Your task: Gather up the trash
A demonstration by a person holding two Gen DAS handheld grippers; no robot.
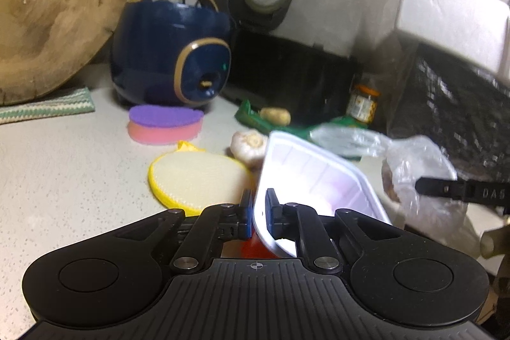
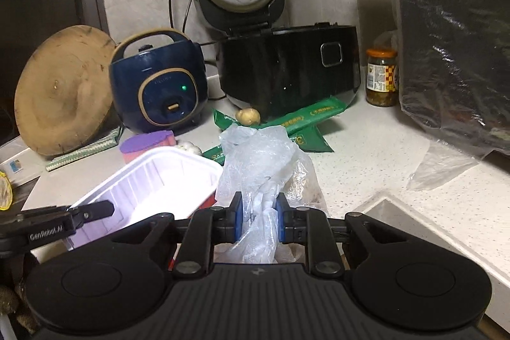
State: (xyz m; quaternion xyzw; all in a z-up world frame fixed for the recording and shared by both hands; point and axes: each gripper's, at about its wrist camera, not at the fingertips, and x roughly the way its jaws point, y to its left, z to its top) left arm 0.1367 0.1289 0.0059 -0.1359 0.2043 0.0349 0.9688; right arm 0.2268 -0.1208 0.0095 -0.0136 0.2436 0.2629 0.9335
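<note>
At lower centre of each wrist view, the left gripper (image 1: pixel 258 212) pinches the white plastic tray's (image 1: pixel 318 177) rim and the right gripper (image 2: pixel 257 217) clamps the crumpled clear plastic bag (image 2: pixel 264 161); lift both steadily, tray level, off the speckled tabletop (image 2: pixel 366 155).

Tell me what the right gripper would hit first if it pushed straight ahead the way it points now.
The right gripper is shut on the clear plastic bag, which would simply travel with it. Beyond the bag, the first thing in line looks like the green packet on the counter, then the black rice cooker. Depth is hard to judge.
</note>
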